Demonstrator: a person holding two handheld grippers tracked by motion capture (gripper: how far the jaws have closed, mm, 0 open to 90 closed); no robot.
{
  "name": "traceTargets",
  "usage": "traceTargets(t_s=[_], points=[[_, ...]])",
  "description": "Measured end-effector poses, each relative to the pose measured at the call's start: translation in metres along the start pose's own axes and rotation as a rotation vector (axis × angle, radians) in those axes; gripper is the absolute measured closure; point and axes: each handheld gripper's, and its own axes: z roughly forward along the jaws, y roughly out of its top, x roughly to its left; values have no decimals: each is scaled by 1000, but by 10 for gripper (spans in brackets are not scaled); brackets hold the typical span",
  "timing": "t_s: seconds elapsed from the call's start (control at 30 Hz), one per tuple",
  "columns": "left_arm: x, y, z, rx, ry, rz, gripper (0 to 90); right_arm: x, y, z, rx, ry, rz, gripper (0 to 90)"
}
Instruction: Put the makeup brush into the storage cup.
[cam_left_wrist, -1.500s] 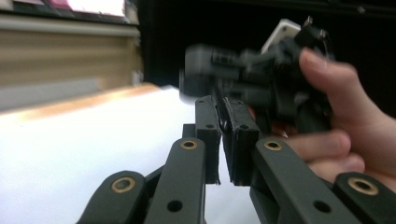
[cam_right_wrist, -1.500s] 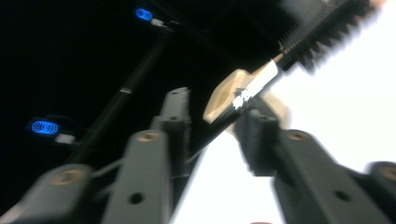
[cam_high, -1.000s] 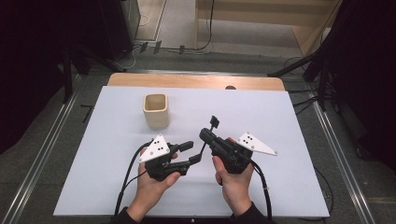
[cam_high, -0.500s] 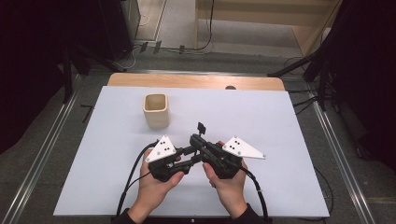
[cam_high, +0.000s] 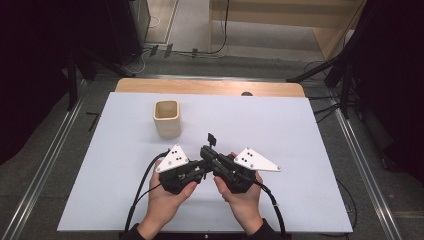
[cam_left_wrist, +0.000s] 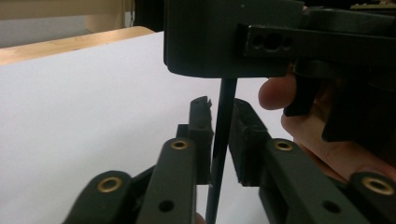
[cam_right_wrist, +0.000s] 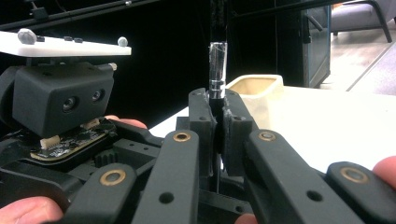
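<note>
Both grippers meet near the table's front middle. My right gripper (cam_high: 206, 150) (cam_right_wrist: 215, 100) is shut on a thin black pen-like rod (cam_right_wrist: 217, 60) with a clear section, whose end (cam_high: 212, 138) sticks up beyond the jaws. My left gripper (cam_high: 201, 173) (cam_left_wrist: 222, 109) points sideways under the right one. Its jaws have just been closing and now stand shut around the same rod (cam_left_wrist: 223, 135), lower down. The right gripper's body (cam_left_wrist: 233, 37) hangs just above the left jaws. A beige square cup (cam_high: 166, 118) (cam_right_wrist: 254, 86) stands empty farther back on the left.
The white table top (cam_high: 300, 130) ends in a wooden strip (cam_high: 210, 87) at the back. Metal rails (cam_high: 50, 150) run along both sides, and cables lie on the floor beyond. Cords trail from both grippers toward the front edge.
The right gripper with the rod has moved left and down to the left gripper. The left jaws, open a second ago, have closed around the rod. The cup has not moved.
</note>
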Motion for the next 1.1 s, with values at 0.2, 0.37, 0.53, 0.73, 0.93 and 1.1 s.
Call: traceTargets(t_s=[0.2,0.37,0.53,0.73,0.93,1.1], points=[[0,0,0,11,3,26,865,-1,0,1,5,7,4,865],[2,-1,0,23,15,30,866,-2,2,-1,7,-7,-29,661],[13,-3,-5,15,39,15,866,-6,10,-7,-10,-35,-37,352],[25,-3,-14,-4,67,-4,866,-13,13,-10,10,-97,-34,32],[37,-1,-25,-31,105,-20,866,-24,11,-15,21,-80,-65,0],[46,0,-34,-53,127,-30,867,-34,2,-20,45,-125,-103,0]])
